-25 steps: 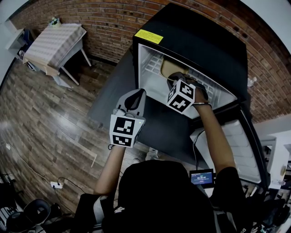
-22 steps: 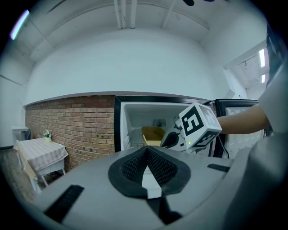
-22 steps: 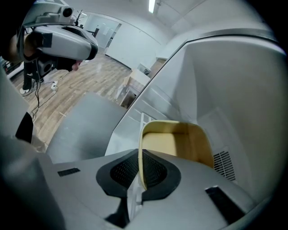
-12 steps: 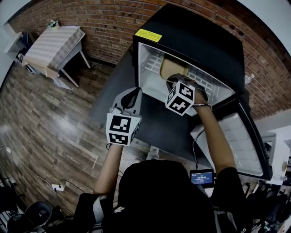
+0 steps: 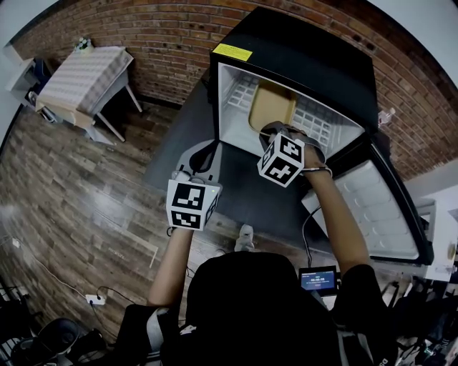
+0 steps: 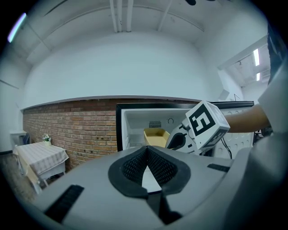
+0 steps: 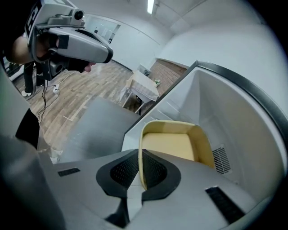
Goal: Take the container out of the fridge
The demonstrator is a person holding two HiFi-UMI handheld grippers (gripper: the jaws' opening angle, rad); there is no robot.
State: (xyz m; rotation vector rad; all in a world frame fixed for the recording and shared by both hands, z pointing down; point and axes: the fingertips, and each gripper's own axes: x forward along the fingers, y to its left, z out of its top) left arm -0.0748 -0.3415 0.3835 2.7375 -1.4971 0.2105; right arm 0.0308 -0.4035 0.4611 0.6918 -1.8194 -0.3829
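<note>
Right gripper view: my right fingers [image 7: 155,170] pinch the near rim of the container [image 7: 168,146], its length running into the fridge [image 7: 225,112]; left fingers [image 6: 132,166] closed, empty.

All three views are fisheye: lines bend and the corners go black. Head view is dim, with soft glare on the wood floor [image 5: 100,207], and the white fridge [image 5: 229,100] interior is the brightest patch. Gripper views are evenly lit from a ceiling strip light [image 7: 150,5]; the closest surfaces are soft-focus.
</note>
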